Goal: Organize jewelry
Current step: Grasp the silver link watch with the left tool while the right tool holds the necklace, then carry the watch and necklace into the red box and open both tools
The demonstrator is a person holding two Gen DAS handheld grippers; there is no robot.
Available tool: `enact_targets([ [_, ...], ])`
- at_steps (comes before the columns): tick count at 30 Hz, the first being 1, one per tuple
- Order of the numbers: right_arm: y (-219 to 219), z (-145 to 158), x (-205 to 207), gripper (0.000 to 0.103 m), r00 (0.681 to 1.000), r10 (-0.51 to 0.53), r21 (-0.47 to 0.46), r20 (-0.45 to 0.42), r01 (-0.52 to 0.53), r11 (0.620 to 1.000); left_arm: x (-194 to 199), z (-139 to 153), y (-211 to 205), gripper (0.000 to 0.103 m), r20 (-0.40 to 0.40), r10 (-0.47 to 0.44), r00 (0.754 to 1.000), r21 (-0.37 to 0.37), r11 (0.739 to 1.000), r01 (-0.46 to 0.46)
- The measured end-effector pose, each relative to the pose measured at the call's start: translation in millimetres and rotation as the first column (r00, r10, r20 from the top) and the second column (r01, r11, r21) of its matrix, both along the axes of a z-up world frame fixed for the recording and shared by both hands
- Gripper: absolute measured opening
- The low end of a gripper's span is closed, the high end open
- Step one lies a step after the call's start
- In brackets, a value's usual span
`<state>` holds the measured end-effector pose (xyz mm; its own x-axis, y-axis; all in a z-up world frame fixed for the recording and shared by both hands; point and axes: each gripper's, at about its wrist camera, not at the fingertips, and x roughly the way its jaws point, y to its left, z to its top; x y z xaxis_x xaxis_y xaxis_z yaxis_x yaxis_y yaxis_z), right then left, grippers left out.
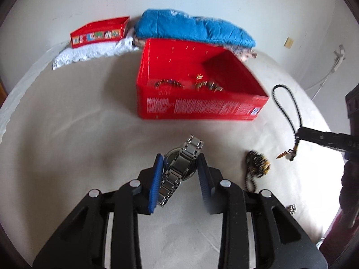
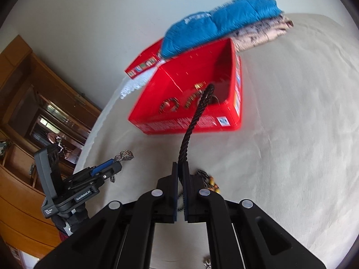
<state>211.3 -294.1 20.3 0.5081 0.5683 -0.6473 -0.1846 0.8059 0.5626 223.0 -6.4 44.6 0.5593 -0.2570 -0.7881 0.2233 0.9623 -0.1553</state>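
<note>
A silver metal watch (image 1: 179, 170) lies on the cream bed cover between the blue pads of my left gripper (image 1: 179, 163); the jaws stand apart around it. My right gripper (image 2: 180, 170) is shut on a black beaded necklace (image 2: 197, 116), which hangs as a loop in the left wrist view (image 1: 289, 107), held off the bed. An open red box (image 1: 197, 89) ahead holds several bracelets (image 1: 168, 83). The box also shows in the right wrist view (image 2: 193, 103). A dark bead cluster (image 1: 257, 165) lies right of the watch.
A smaller red box (image 1: 99, 32) on white lace stands at the back left. Folded blue and patterned cloth (image 1: 193, 28) lies behind the big box. A wooden cabinet (image 2: 27, 103) stands beside the bed. A small trinket (image 2: 207, 262) lies near the bed's front.
</note>
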Motion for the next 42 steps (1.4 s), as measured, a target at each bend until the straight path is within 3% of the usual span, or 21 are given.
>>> enact_targets([
  [8, 5.6, 35.6, 25.4, 0.003, 0.997, 0.007, 0.037, 0.075, -0.01, 0.999, 29.0, 41.9, -13.3, 0.03, 0.084, 0.016, 0.996, 0.003, 1.0, -0.016],
  [14, 18.7, 52.7, 69.3, 0.003, 0.995, -0.001, 0.045, 0.097, -0.004, 0.999, 78.5, 61.0, -29.2, 0.03, 0.119, 0.032, 0.992, -0.034, 0.999, -0.028],
  [18, 32.6, 43.8, 111.0, 0.003, 0.998, -0.01, 0.039, 0.06, 0.007, 0.999, 118.4, 49.7, -42.9, 0.03, 0.093, 0.032, 0.995, -0.042, 0.999, -0.028],
  [26, 55.4, -2.3, 172.4, 0.003, 0.999, -0.025, -0.041, -0.02, 0.024, 0.999, 182.0, -1.8, -56.4, 0.03, -0.022, 0.041, 0.999, -0.031, 0.999, -0.042],
  [30, 59.3, -17.2, 184.0, 0.012, 0.999, -0.033, -0.064, -0.037, 0.031, 0.997, 192.3, -17.6, -56.4, 0.031, -0.061, 0.04, 0.997, -0.016, 0.999, -0.041],
  [32, 59.5, -19.4, 184.3, 0.017, 0.999, -0.034, -0.08, -0.032, 0.031, 0.996, 191.4, -17.6, -54.7, 0.036, -0.047, 0.044, 0.998, -0.006, 0.999, -0.044],
  [34, 56.8, -19.2, 181.8, 0.017, 0.999, -0.039, -0.082, -0.028, 0.036, 0.996, 190.0, -12.8, -51.7, 0.052, -0.017, 0.055, 0.998, 0.004, 0.998, -0.055],
  [37, 50.4, -9.4, 173.7, 0.019, 0.999, -0.042, -0.059, -0.009, 0.041, 0.997, 179.9, 4.5, -44.6, 0.058, 0.04, 0.068, 0.997, -0.006, 0.998, -0.068],
  [41, 45.9, 10.4, 156.3, 0.04, 0.996, -0.073, -0.088, 0.048, 0.077, 0.993, 162.9, 26.8, -40.3, 0.067, 0.097, 0.088, 0.991, 0.002, 0.996, -0.088],
  [42, 45.7, 15.6, 149.9, 0.044, 0.995, -0.082, -0.101, 0.065, 0.088, 0.991, 156.6, 33.2, -41.6, 0.074, 0.111, 0.086, 0.99, 0.011, 0.996, -0.088],
])
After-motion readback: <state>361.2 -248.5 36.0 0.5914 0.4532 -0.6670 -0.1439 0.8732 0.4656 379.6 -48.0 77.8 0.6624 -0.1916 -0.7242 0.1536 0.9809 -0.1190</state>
